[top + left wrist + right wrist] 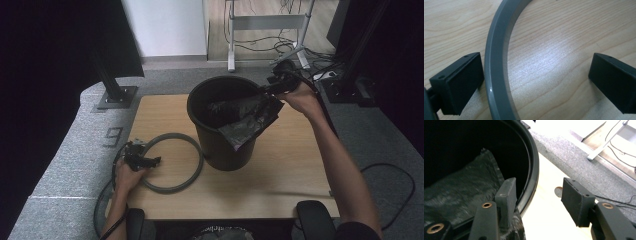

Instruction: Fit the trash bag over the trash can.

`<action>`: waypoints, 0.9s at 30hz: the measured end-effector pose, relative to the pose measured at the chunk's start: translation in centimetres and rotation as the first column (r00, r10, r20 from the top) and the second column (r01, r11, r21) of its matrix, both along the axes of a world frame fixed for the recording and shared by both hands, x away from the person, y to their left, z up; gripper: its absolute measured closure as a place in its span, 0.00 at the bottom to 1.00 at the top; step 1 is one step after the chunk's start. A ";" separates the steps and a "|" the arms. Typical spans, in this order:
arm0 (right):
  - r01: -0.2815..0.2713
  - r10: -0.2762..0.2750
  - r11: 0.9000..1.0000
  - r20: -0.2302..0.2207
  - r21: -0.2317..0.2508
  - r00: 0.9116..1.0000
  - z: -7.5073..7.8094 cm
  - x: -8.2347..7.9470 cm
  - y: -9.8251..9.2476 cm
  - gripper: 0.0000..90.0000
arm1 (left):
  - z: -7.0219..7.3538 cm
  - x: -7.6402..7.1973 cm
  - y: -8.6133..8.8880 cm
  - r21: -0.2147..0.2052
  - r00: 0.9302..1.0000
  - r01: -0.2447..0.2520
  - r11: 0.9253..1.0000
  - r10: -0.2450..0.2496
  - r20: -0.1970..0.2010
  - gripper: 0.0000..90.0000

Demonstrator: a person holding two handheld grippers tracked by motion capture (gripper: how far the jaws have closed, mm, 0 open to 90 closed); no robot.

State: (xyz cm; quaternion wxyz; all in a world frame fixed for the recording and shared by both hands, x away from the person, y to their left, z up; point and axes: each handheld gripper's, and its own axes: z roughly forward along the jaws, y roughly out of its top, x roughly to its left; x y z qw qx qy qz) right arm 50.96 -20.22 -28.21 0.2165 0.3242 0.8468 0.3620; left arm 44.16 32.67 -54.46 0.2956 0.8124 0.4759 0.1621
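My left gripper (141, 161) rests nearest me, well left of the round black plastic bucket (225, 145), jaws wide astride the grey plastic ring (172, 162). My right gripper (537, 202) straddles the bucket's far rim unclamped; the crumpled black plastic bag (247, 122) drapes over it.

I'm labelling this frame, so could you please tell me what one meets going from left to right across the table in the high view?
Left gripper → grey ring → black bucket → black bag over its rim → right gripper.
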 end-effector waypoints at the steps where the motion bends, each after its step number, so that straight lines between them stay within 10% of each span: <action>1: 0.000 0.000 1.000 -0.003 0.001 1.000 -0.2 0.0 -0.1 0.49 | 0.1 0.0 0.0 0.002 1.000 -0.002 1.000 0.002 -0.006 0.00; 10: -0.032 0.032 0.997 0.007 0.073 0.999 -0.7 -3.2 -1.7 0.39 | 1.4 -0.1 0.1 -0.021 0.999 0.013 1.000 -0.014 -0.035 0.03; 27: -0.009 0.008 0.996 0.006 0.087 1.000 -1.1 -8.1 0.8 0.25 | 9.2 -1.6 -2.2 -0.082 0.980 0.195 0.977 -0.198 -0.036 0.05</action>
